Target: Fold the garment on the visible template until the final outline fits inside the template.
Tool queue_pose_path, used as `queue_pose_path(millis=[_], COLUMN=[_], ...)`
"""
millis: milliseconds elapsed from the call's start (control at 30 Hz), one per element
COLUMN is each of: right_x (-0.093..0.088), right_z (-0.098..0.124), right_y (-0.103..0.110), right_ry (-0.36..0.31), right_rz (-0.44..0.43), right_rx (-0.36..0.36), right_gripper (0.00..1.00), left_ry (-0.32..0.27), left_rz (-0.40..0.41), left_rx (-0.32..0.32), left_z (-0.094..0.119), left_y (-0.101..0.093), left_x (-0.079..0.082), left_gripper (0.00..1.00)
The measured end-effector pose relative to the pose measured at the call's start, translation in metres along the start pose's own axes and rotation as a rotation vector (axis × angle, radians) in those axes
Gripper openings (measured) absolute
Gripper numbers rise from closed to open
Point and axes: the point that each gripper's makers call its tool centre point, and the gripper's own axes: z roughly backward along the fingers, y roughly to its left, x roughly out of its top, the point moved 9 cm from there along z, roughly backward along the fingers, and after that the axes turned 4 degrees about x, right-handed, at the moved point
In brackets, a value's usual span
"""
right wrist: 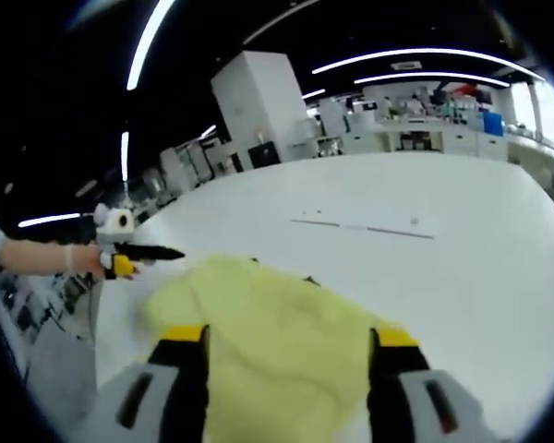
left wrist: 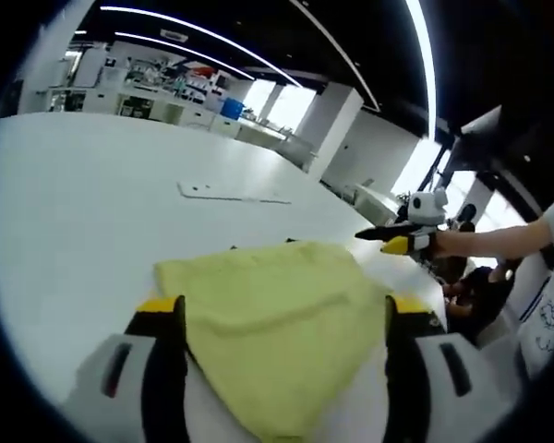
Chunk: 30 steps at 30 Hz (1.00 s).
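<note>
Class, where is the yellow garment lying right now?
The yellow garment lies on the white table, just ahead of the left tool and the right tool.

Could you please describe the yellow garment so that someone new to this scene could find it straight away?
Start at the big white table. Near its front edge lies the yellow garment, folded into a rough rectangle. It is the table's one coloured, soft thing; the thin clear sheet beyond it is flat and colourless.

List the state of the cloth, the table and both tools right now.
Yellow cloth: folded, lying flat on the table.
Table: white, cloth on it.
Left tool: open, above the cloth.
Right tool: open, above the cloth.
</note>
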Motion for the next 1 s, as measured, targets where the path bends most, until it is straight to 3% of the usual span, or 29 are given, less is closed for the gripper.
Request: queue_pose_path(millis=[200,333,667,833,1000], right_x=[-0.007,-0.019,-0.04,-0.044,-0.058], right_z=[0.009,0.017,0.034,0.037,0.042], right_y=[0.002,0.009,0.017,0.019,0.026], right_ry=[-0.004,-0.005,0.016,0.012,0.047], right_rz=[-0.002,-0.012,-0.022,-0.026,-0.016], right_rx=[-0.009,-0.002,0.002,-0.002,0.0], right_gripper=[0.68,0.68,0.67,0.66,0.64], left_ry=[0.023,0.038,0.066,0.063,0.106], left_rz=[-0.044,-0.077,-0.054,-0.103,-0.142], left_rx=[-0.006,-0.002,0.013,0.052,0.07], left_z=[0.01,0.019,0.041,0.052,0.058], left_y=[-0.005,-0.017,-0.018,-0.014,-0.006], left_x=[-0.006,-0.019,-0.043,-0.05,-0.066], left_gripper=[0.83,0.82,0.8,0.72,0.62])
